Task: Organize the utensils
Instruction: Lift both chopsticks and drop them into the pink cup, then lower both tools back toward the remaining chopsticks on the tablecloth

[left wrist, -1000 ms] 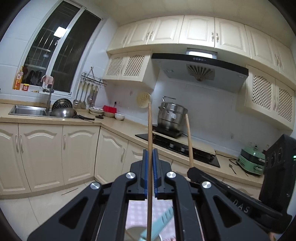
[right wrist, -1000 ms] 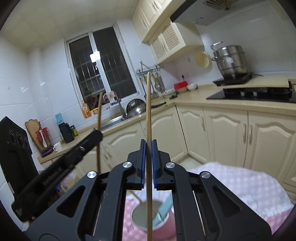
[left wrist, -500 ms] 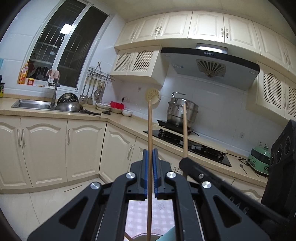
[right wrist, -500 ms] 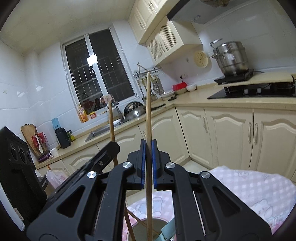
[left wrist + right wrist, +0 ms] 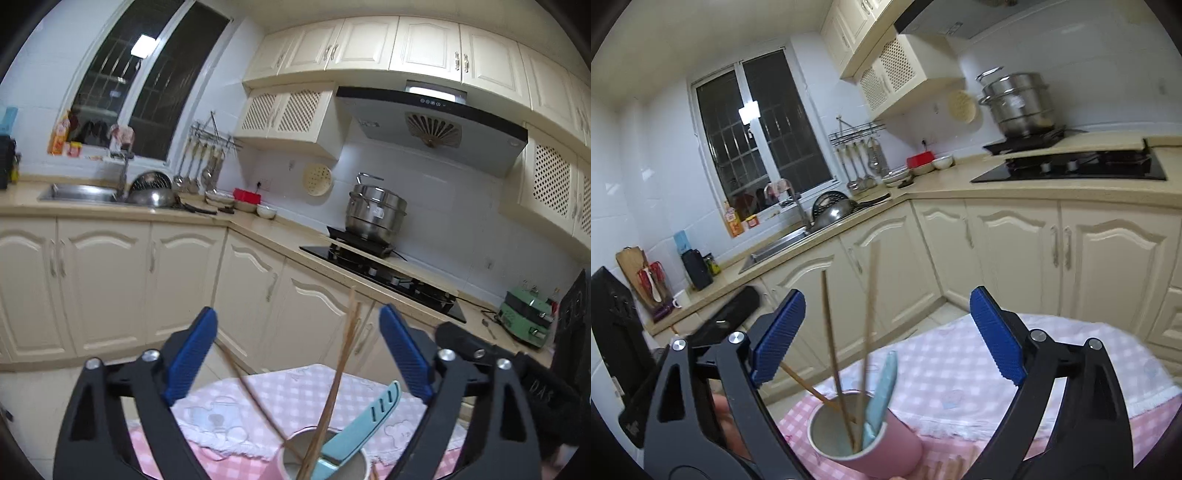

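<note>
A pink cup [image 5: 886, 448] stands on the pink checked tablecloth [image 5: 953, 373]; it also shows at the bottom of the left wrist view [image 5: 352, 466]. Wooden chopsticks [image 5: 833, 343] and a light blue spatula [image 5: 881, 397] stand in it, leaning; they show in the left wrist view too, chopsticks [image 5: 341, 363] and spatula [image 5: 369, 421]. My left gripper [image 5: 297, 358] is open and empty above the cup. My right gripper [image 5: 886, 332] is open and empty above the cup. More wooden sticks [image 5: 955, 465] lie on the cloth by the cup.
Cream kitchen cabinets [image 5: 103, 280] run behind the table, with a sink [image 5: 79, 192], a gas hob [image 5: 380, 273] and a steel pot [image 5: 375, 212]. The other gripper's black body [image 5: 524, 376] is at the right of the left wrist view.
Both grippers were shut on upright chopsticks; both have opened and the chopsticks have dropped into the pink cup, now leaning there.
</note>
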`<state>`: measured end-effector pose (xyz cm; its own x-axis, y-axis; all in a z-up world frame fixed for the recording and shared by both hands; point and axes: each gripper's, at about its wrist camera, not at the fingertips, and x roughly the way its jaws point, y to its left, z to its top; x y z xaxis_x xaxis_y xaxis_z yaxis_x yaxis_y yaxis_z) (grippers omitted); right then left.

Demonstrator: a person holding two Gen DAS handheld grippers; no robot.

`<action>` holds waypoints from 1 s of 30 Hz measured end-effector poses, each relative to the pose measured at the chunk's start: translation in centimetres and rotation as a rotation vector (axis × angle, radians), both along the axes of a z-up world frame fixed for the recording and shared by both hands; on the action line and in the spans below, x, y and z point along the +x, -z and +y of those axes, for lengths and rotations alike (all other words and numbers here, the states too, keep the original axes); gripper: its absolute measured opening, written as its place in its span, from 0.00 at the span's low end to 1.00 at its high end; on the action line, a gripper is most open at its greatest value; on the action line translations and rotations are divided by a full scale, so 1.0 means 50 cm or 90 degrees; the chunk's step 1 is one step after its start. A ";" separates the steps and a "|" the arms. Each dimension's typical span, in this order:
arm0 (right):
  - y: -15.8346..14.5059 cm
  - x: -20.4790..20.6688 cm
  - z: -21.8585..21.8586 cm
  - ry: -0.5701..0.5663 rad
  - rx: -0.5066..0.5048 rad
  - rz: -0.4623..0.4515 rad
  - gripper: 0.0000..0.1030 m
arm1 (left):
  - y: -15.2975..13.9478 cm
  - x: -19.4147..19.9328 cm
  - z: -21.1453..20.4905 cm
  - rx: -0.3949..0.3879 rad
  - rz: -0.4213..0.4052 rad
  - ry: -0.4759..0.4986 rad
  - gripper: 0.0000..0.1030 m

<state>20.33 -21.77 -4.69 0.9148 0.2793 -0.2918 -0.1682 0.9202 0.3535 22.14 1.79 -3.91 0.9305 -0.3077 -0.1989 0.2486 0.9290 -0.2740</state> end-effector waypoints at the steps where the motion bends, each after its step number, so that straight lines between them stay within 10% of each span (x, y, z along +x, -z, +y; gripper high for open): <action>1: -0.004 -0.005 -0.007 0.002 0.000 0.005 0.94 | -0.005 -0.008 0.000 0.008 -0.001 0.000 0.90; 30: 0.088 -0.139 -0.093 0.018 -0.048 0.245 0.94 | 0.052 -0.147 -0.041 0.148 0.162 0.012 0.96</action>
<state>13.40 -26.41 -9.10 0.7416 0.2210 -0.6334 -0.0112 0.9481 0.3177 14.80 -0.25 -6.50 0.8365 -0.2440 -0.4906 0.2174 0.9697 -0.1117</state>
